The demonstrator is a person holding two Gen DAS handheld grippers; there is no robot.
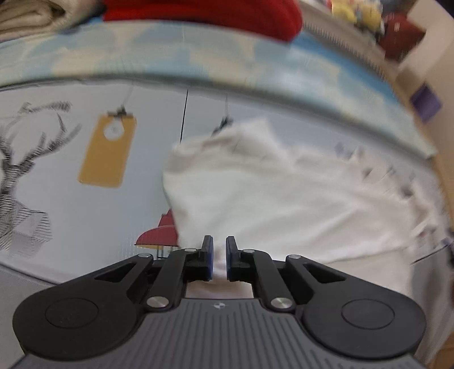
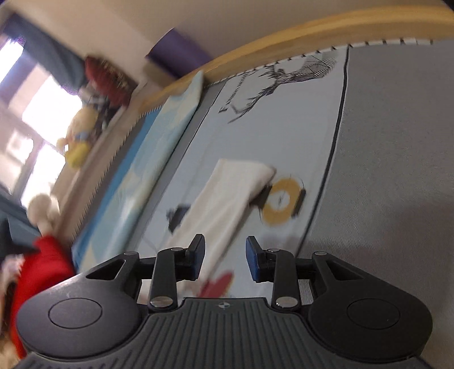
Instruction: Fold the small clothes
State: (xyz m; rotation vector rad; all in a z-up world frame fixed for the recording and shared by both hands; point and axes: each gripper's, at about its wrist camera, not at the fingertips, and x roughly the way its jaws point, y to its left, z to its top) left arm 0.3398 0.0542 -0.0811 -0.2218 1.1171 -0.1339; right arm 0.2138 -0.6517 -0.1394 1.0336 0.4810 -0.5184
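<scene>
Underneath everything lies a pale blue-grey bedspread (image 1: 85, 227) printed with a sketchy black deer (image 1: 20, 170), a mustard-yellow tag shape (image 1: 107, 150) and a small red shape (image 1: 159, 235). From the right wrist camera the same bedspread (image 2: 298, 136) shows a plain grey panel (image 2: 397, 170) along one side, parted from the printed part by a dark line. A folded blanket (image 1: 198, 54) in light blue and cream lies along the far edge of the print, and a wooden bed frame (image 2: 283, 34) runs behind it. Past the bed the room is blurred: a bright window (image 2: 34, 119) with dark curtains, a yellow soft toy (image 2: 79, 136), a dark red cushion (image 2: 107, 79) and something purple (image 2: 176, 54) against the wall. A red garment (image 1: 204, 11) sits at the top of the left view, with a beige bundle (image 1: 25, 17) beside it.

No box or basket can be made out clearly.

A white piece of clothing (image 1: 255, 198) lies spread on the print, just beside the tag. The left gripper (image 1: 219, 258) is nearly closed, and white cloth fills the narrow gap between its blue pads; blur keeps me from telling whether they truly pinch it. In the right view the white clothing (image 2: 227, 204) is a long folded strip touching a yellow ring print (image 2: 281, 204). The right gripper (image 2: 225, 258) hangs above it, jaws apart and holding nothing.
</scene>
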